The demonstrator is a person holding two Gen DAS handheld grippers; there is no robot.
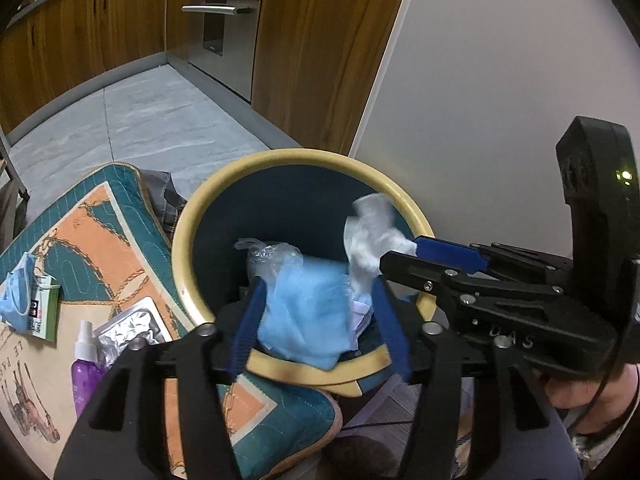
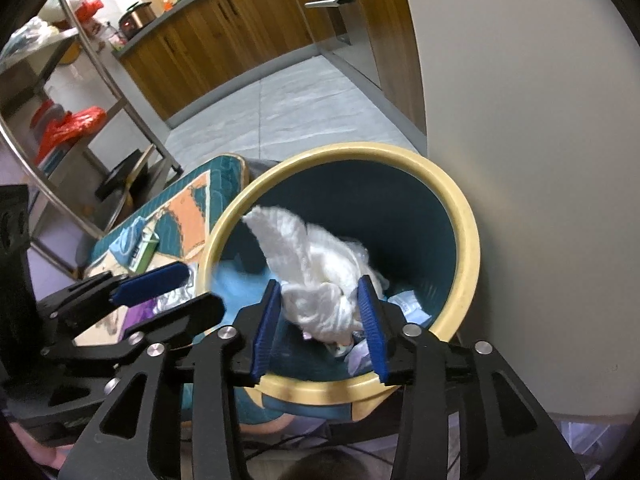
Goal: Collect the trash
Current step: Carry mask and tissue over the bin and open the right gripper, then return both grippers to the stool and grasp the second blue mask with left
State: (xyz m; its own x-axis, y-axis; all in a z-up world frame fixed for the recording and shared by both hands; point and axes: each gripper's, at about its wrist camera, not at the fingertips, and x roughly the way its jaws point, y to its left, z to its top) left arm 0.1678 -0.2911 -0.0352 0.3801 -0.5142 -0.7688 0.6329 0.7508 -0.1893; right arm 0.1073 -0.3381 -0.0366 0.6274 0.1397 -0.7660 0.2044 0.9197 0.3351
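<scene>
Your left gripper's fingers (image 1: pixel 320 312) stand apart around a blue mask (image 1: pixel 304 312), apparently released; your right gripper (image 2: pixel 320 320) likewise brackets white tissue (image 2: pixel 316 276). Both hang over the bin (image 2: pixel 468 240); table (image 1: pixel 36 360) at nine o'clock.

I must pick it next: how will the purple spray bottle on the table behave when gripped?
The purple spray bottle stands upright, tall and narrow, so it probably tips easily. Its plastic looks smooth, perhaps slippery. It is likely light.

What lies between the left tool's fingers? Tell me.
A crumpled light blue wrapper, blurred, sits between the left tool's open fingers above the bin, seen in the left wrist view.
</scene>
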